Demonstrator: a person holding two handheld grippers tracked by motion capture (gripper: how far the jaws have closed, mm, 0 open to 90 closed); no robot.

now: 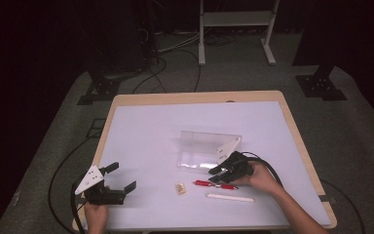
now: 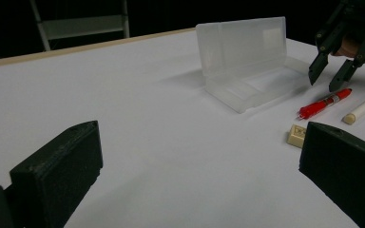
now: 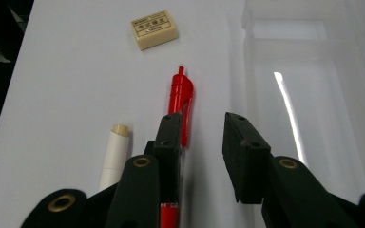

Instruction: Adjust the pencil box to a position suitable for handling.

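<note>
White table (image 1: 141,141), dark room behind, cables on the floor. Nearest the person, the left gripper (image 1: 121,179) hovers low over bare table at the near-left corner, its jaws spread wide with nothing between them; in its own view the eraser (image 2: 297,135) lies just beside its right-hand jaw. Further out, the right gripper (image 3: 202,142) is pitched down over the red pen (image 3: 180,102), jaws parted and empty. The pen runs under and just outside the left-hand jaw, not through the gap, with its tip pointing away beyond the fingertips. That offset is the likely trouble: if the jaws close from here, I judge they would pinch air or catch only the pen's edge and roll it sideways toward the white stick (image 3: 112,154), which lies close on the outer side of the same jaw. A steep approach could also press the round barrel so that it squirts out. Beyond the fingertips, to the right-hand side, sits the clear case (image 3: 304,90), lid open and upright, nothing in it that I can tell.
</note>
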